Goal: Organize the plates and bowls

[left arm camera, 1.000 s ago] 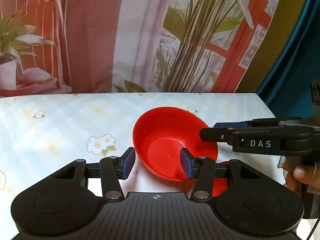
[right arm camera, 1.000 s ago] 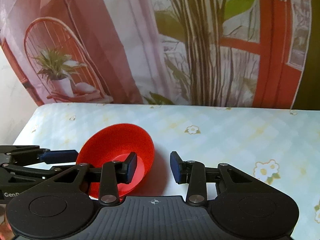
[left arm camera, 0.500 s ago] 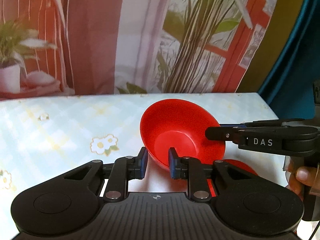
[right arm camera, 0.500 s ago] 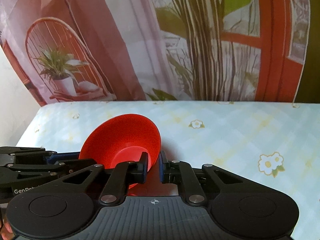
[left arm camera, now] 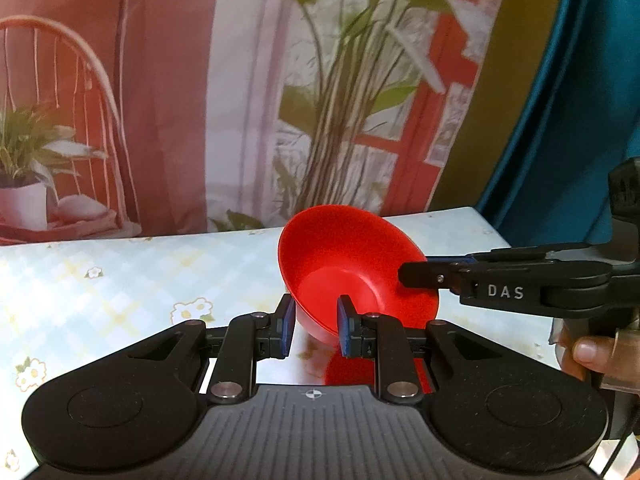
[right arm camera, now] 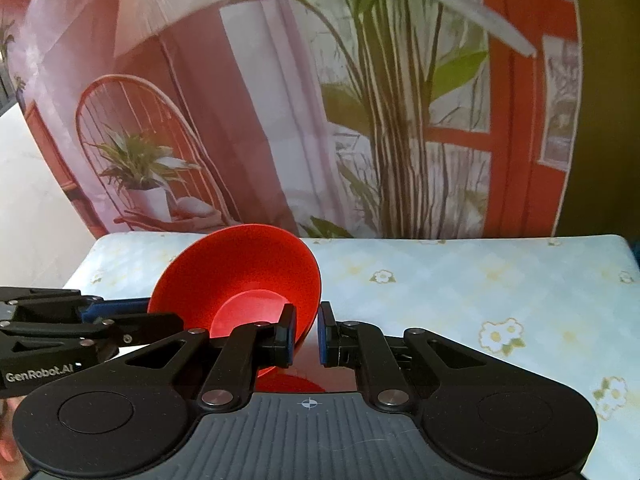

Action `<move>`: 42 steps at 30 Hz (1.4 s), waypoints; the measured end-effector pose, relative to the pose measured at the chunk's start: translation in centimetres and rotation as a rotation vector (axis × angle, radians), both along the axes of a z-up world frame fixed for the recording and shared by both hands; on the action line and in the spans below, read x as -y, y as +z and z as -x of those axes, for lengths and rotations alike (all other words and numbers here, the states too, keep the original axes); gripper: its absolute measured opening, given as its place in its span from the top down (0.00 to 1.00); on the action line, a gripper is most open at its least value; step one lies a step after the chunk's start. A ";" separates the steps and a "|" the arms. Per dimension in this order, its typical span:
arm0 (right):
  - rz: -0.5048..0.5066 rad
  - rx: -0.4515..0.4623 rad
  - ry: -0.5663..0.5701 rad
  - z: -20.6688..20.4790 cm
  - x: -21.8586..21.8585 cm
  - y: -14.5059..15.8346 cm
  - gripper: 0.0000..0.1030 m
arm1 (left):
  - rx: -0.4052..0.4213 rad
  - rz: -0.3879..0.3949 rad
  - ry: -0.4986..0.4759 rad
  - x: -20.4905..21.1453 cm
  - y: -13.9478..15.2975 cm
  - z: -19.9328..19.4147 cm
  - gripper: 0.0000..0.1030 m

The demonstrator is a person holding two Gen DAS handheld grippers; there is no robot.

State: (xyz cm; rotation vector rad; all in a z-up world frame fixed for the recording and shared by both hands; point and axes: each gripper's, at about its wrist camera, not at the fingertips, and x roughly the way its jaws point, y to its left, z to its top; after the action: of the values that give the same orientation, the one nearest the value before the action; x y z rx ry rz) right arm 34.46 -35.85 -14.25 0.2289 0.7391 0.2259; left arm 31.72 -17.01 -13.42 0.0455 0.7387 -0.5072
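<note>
Obs.: red bowl point(left arm camera: 356, 272) is held off the counter point(left arm camera: 120, 280), tilted, opening turned toward the cameras. One sec. ago it was seen resting on the counter w/ both claws spread around its rim; half a sec. ago both were seen pressed onto the rim. The lift has therefore just been made.

Left claw point(left arm camera: 314, 324): pinching the near wall of the bowl, one pad outside, one pad inside. Right claw point(right arm camera: 306, 332): pinching the bowl's rim at its right side, wall caught between the two blue pads. Grip is thus shared by both claws, on different parts of the rim.

Beneath the raised bowl a second red item point(left arm camera: 352, 368) is seen lying on the counter, partly hidden by the claw bodies; plate or bowl cannot be told. In the right wrist view it shows only as a red sliver point(right arm camera: 292, 382) under the fingers.

Assessment: pick-up phase judged complete; transport & placement not yet done. Bowl appears separated from the item below, w/ a gap visible in the left wrist view. Destination not in view.

Risk: steep tilt & thin smooth wall; slip judged possible if either pinch is eased before the other is secured.
</note>
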 end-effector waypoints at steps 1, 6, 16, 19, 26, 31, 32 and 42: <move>0.002 0.003 -0.001 0.5 0.0 0.2 0.90 | 0.005 0.000 -0.006 0.1 0.3 0.5 0.77; 0.005 0.023 -0.010 3.0 0.5 1.3 0.90 | 0.015 0.003 -0.022 0.6 1.1 2.8 0.77; 0.021 0.008 -0.014 6.9 0.9 0.5 0.90 | -0.010 -0.009 -0.046 0.8 0.5 5.9 0.77; 0.023 -0.003 -0.014 7.5 0.9 -0.1 0.90 | -0.020 -0.015 -0.053 0.8 0.1 6.2 0.77; 0.027 -0.030 -0.020 8.4 1.3 -1.5 0.90 | -0.054 -0.033 -0.070 1.3 -1.2 6.6 0.77; 0.023 -0.038 -0.023 8.6 1.6 -2.1 0.90 | -0.070 -0.045 -0.072 1.4 -1.7 6.4 0.77; 0.022 -0.038 -0.024 8.7 1.6 -2.2 0.90 | -0.073 -0.048 -0.071 1.4 -1.7 6.3 0.77; 0.022 -0.042 -0.024 8.6 1.5 -2.7 0.90 | -0.089 -0.063 -0.068 1.8 -2.2 6.0 0.77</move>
State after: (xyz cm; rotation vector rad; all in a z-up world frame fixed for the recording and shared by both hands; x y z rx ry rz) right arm 25.90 -37.37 -17.00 0.2217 0.7794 0.1904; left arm 25.76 -18.84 -15.58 0.1076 0.8421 -0.5534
